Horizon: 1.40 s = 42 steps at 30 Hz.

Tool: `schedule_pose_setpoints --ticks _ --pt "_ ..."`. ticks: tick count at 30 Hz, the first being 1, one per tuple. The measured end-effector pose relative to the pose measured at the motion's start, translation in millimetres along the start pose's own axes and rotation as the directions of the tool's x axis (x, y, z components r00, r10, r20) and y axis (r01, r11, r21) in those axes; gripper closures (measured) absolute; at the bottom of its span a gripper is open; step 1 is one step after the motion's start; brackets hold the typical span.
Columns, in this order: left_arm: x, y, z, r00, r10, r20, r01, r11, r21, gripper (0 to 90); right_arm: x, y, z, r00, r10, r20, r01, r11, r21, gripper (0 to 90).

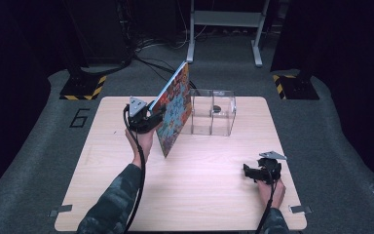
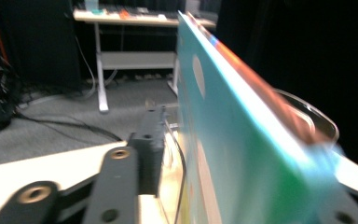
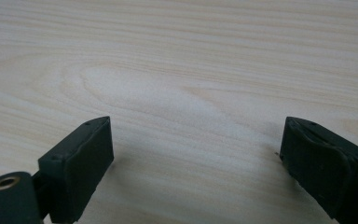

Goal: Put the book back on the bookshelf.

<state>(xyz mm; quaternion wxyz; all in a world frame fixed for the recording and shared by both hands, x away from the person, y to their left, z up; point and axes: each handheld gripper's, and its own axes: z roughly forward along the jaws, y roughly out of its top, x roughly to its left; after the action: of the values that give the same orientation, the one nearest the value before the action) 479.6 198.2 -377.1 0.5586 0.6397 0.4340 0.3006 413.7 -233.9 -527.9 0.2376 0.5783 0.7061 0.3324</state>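
Book: a thin, large picture book point(image 1: 174, 111) with a busy, many-coloured cover and a teal back; it stands tilted on one lower corner on the table point(image 1: 209, 195), its top leaning away toward the far edge.
Book's place: left of centre on the table, just beside a clear box point(image 1: 213, 112) with two compartments; whether the two touch I cannot tell.
Book up close: in the left gripper view the teal face point(image 2: 223, 140) and a pale edge run away from the camera, blurred.
Left gripper point(image 1: 148, 117): held up at the book's near edge, jaws parted with the book between them; the left jaw stands clear of the cover, so no pinch shows.
Left hand point(image 1: 143, 142): under the gripper, forearm in a camouflage sleeve reaching in from below.
Right gripper point(image 3: 196, 154): jaws spread wide over bare wood, nothing between them.
Right hand point(image 1: 271, 190): low at the table's near right, well apart from the book.
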Motion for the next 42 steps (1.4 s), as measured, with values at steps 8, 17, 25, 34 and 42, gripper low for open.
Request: schedule_pose_setpoints --ticks 8,17,25,34,42 --pt "11.1 4.5 -29.7 0.9986 0.049 0.022 -0.051 0.9940 0.097 28.3 0.9 0.2 1.3 0.9994 -0.027 0.024 0.027 1.000 0.009 8.6" --pt "20.7 2.8 -63.0 0.9972 0.069 0.028 -0.072 0.9883 0.135 16.9 0.9 0.3 1.4 0.9993 -0.027 0.025 0.027 1.000 0.010 8.3" --pt "26.2 -2.8 -92.8 0.9959 0.084 0.033 -0.088 0.9830 0.161 13.4 0.9 0.3 1.5 0.9993 -0.027 0.025 0.027 1.000 0.011 8.3" --pt "38.6 -25.9 -122.7 0.9927 0.118 -0.022 -0.111 0.9696 0.218 9.8 0.8 0.4 1.6 0.9993 -0.028 0.025 0.028 1.000 0.010 8.2" --pt "58.2 -63.1 -147.6 0.9924 0.092 -0.082 -0.065 0.9575 0.281 8.0 1.4 0.3 1.5 0.9994 -0.024 0.025 0.024 1.000 0.013 8.2"
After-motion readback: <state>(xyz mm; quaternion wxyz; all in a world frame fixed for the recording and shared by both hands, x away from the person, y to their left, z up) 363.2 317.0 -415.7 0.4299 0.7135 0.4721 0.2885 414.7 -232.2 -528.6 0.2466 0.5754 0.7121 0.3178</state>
